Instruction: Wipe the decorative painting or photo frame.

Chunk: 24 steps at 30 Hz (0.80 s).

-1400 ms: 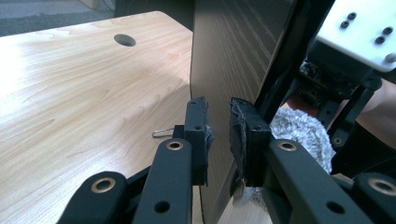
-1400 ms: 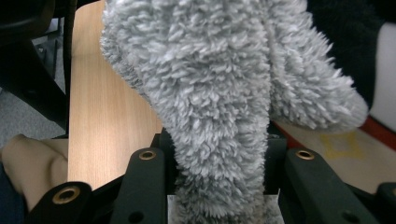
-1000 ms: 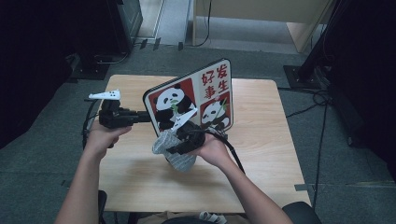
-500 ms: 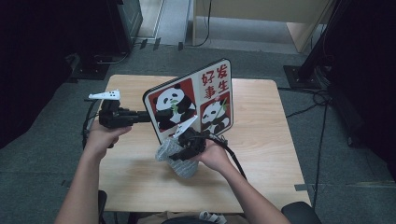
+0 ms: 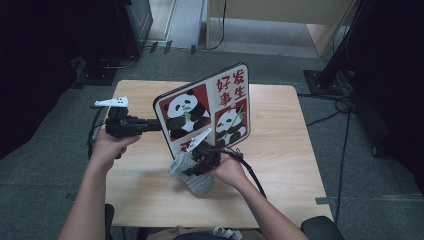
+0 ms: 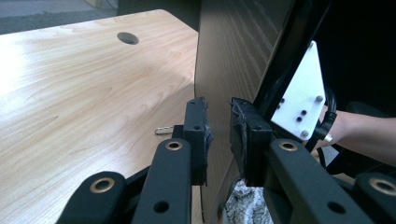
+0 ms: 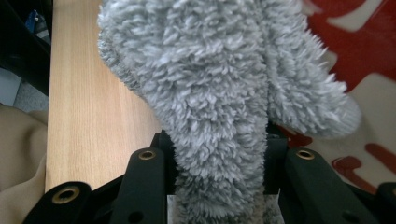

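Note:
A board printed with pandas and red characters (image 5: 207, 115) stands tilted on edge over the wooden table (image 5: 295, 150). My left gripper (image 5: 156, 125) is shut on the board's left edge; in the left gripper view the pads (image 6: 198, 133) pinch the board's thin edge (image 6: 224, 70). My right gripper (image 5: 192, 162) is shut on a fluffy grey cloth (image 5: 192, 175) at the board's lower front edge. In the right gripper view the grey cloth (image 7: 210, 93) bulges out of the jaws against the board's red print (image 7: 369, 51).
In the left gripper view the table (image 6: 70, 84) has a round cable hole (image 6: 128, 38) and a small metal clip (image 6: 163, 130) lying by the board. Grey floor surrounds the table, with cables (image 5: 340, 105) at right.
My right gripper has sunk a little with the grey cloth along the board's front, toward the table. The left hand and the board have stayed put.

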### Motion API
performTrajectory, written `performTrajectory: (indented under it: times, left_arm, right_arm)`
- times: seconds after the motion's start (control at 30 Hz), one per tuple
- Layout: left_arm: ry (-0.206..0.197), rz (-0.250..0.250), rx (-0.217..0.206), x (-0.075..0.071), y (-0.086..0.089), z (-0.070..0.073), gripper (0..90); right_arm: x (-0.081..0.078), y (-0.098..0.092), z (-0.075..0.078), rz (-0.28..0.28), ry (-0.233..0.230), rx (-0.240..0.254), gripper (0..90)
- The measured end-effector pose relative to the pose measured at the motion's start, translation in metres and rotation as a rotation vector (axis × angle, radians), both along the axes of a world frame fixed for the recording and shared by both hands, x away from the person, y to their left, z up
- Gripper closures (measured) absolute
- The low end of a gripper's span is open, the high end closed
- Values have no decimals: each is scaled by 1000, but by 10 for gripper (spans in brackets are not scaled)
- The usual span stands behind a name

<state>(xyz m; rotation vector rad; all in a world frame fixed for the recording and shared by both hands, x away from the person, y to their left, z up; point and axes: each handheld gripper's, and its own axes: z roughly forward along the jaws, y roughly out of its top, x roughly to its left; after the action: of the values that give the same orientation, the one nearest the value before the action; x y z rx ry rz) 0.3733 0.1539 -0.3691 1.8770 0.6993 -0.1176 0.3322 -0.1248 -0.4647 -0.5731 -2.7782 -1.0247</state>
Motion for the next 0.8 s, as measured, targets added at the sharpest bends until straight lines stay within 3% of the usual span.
performTrajectory:
  times: [0.47, 0.8]
  left_arm:
    - [-7, 9, 8, 0, 0, 0, 743]
    - [-10, 18, 26, 0, 1, 1, 702]
  right_arm:
    - [-2, -1, 1, 0, 2, -11, 643]
    - [-8, -1, 22, 4, 0, 7, 658]
